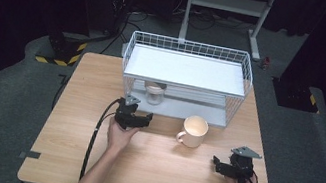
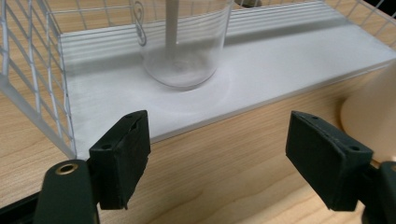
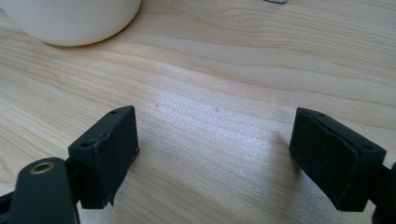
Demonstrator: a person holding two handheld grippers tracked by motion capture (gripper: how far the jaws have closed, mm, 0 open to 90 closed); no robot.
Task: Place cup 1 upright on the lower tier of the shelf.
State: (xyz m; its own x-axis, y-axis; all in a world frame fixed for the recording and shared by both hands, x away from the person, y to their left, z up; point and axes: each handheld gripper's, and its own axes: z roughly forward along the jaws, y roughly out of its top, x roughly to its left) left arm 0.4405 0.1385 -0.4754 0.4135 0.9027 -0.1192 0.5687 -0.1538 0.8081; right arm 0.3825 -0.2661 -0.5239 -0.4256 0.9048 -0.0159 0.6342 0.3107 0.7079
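High view: left gripper (image 1: 138,117) at 6 o'clock of the rack (image 1: 189,50), jaws wide, empty. Glass (image 1: 154,93) sits on the rack's lower shelf, near its open front edge. Mug (image 1: 193,131) at 3 o'clock of that gripper, bare table (image 1: 157,171) between. Right gripper (image 1: 219,166) wide, empty, near the table's 4 o'clock edge. Left gripper view adds a stick (image 2: 171,23) standing in the glass (image 2: 184,46).
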